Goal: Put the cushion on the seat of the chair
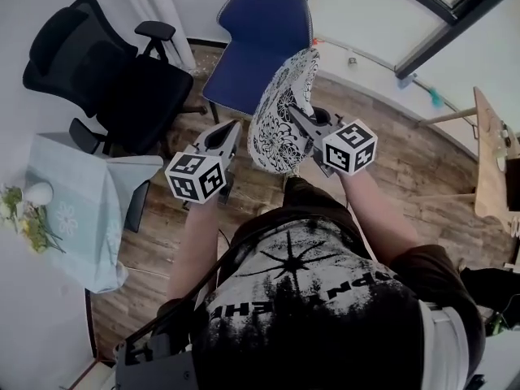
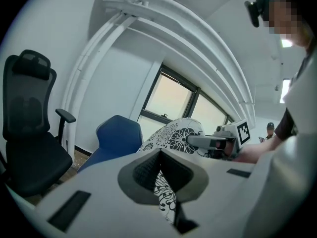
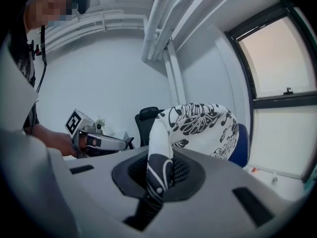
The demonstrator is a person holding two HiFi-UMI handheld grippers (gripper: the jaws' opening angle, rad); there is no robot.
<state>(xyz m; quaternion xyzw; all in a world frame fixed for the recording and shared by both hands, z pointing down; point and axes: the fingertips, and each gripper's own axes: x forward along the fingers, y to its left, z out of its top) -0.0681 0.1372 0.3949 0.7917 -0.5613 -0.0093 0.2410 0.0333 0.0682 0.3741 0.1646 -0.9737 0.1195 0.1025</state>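
A black-and-white floral cushion point(image 1: 280, 116) hangs upright between my two grippers, above the wooden floor and just in front of the blue chair point(image 1: 260, 47). My left gripper point(image 1: 236, 130) is shut on the cushion's left edge. In the left gripper view, patterned fabric shows pinched in that gripper point(image 2: 159, 170), with the cushion point(image 2: 173, 135) rising beyond and the blue chair point(image 2: 116, 135) behind. My right gripper point(image 1: 299, 116) is shut on the cushion's right side. In the right gripper view a fold of the cushion point(image 3: 203, 125) is clamped between the jaws of the right gripper point(image 3: 159, 175). The blue seat is bare.
A black office chair point(image 1: 97, 71) stands left of the blue one. A small table with a pale green cloth point(image 1: 73, 210) and flowers point(image 1: 24, 218) sits at the left. A wooden desk point(image 1: 491, 169) is at the right, and windows line the far wall.
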